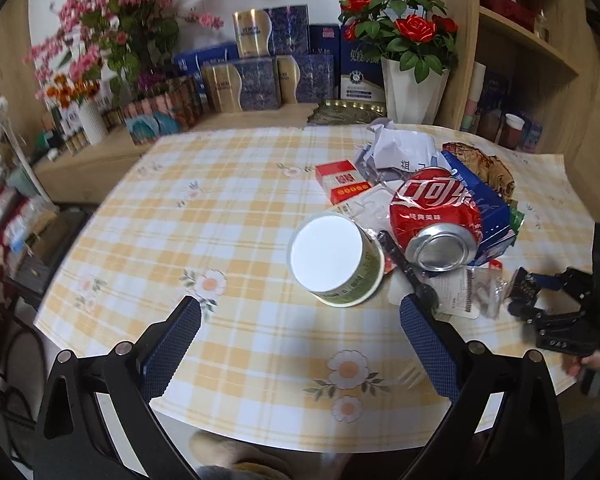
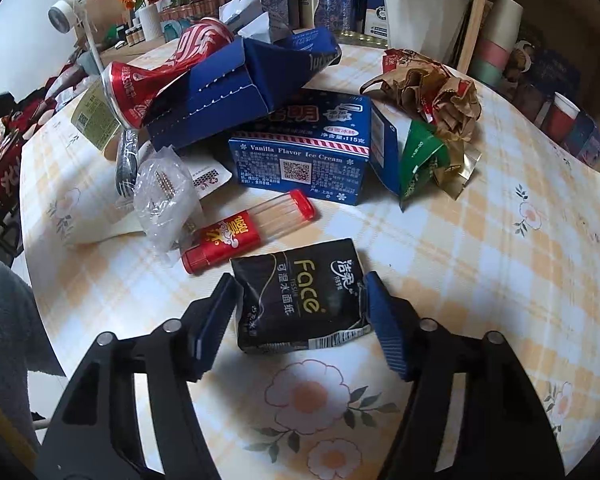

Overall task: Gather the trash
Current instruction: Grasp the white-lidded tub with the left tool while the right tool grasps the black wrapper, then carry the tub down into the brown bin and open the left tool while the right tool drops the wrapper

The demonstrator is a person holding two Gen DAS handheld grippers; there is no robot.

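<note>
Tissue pack (image 2: 300, 294) lies just in front of the ice cream box (image 2: 300, 160), between my right gripper (image 2: 300, 304) pads, which touch its sides. Left gripper (image 1: 300, 344) stands apart, empty. I think the soft wrapper could slip out if my squeeze is weak.

The surface (image 2: 500, 240) carries one crushed red can (image 2: 152, 80), one black tissue pack (image 2: 300, 292) and one red-capped tube (image 2: 248, 232). There are two blue boxes (image 2: 300, 160), one paper cup (image 1: 336, 260), one red carton (image 1: 340, 180) and one brown wrapper (image 2: 432, 92).
</note>
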